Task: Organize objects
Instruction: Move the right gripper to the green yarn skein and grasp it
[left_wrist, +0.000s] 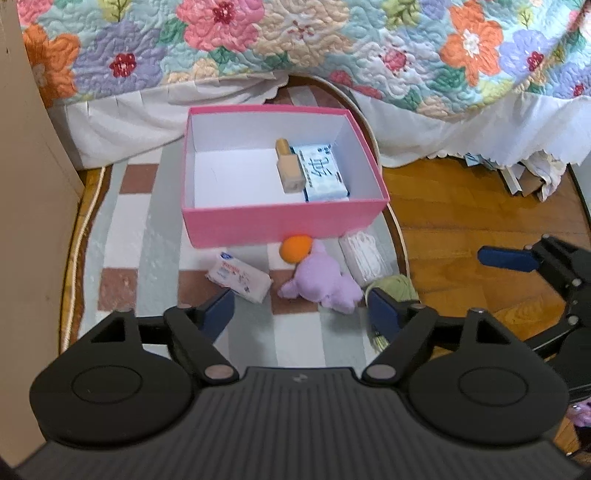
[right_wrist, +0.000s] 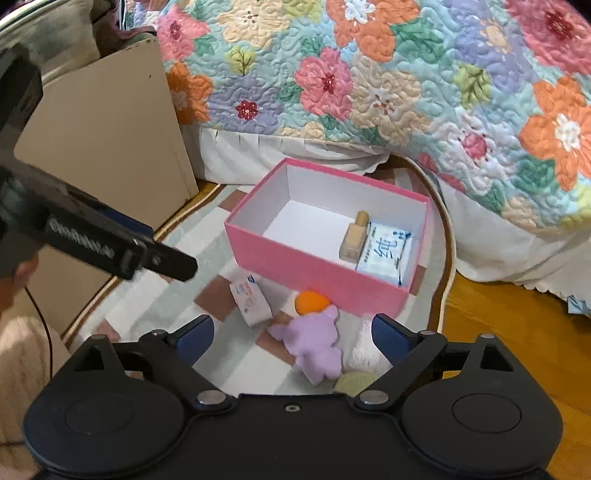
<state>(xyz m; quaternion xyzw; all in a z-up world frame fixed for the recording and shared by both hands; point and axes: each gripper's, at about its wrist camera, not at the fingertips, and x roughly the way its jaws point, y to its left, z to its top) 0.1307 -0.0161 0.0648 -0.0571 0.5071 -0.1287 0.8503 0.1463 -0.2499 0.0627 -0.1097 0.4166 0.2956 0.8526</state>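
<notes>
A pink box (left_wrist: 284, 221) stands open on the rug with a beige bottle (left_wrist: 290, 168) and a blue tissue pack (left_wrist: 323, 173) lying in its right half. In front of it lie a white wipes pack (left_wrist: 240, 277), a purple plush toy (left_wrist: 317, 277) with an orange part (left_wrist: 295, 248), a white mask pack (left_wrist: 364, 258) and green yarn (left_wrist: 395, 288). My left gripper (left_wrist: 301, 310) hovers open above the plush, holding nothing. My right gripper (right_wrist: 291, 336) is open and empty too, over the plush (right_wrist: 314, 343) and near the box (right_wrist: 314, 273).
A bed with a floral quilt (left_wrist: 295, 44) rises behind the box. A beige board (right_wrist: 110, 147) stands at the left. The striped rug (left_wrist: 147, 229) ends at wood floor (left_wrist: 461, 206) on the right, where papers (left_wrist: 524, 177) lie under the bed skirt. A knitted sleeve (right_wrist: 18, 369) shows at lower left.
</notes>
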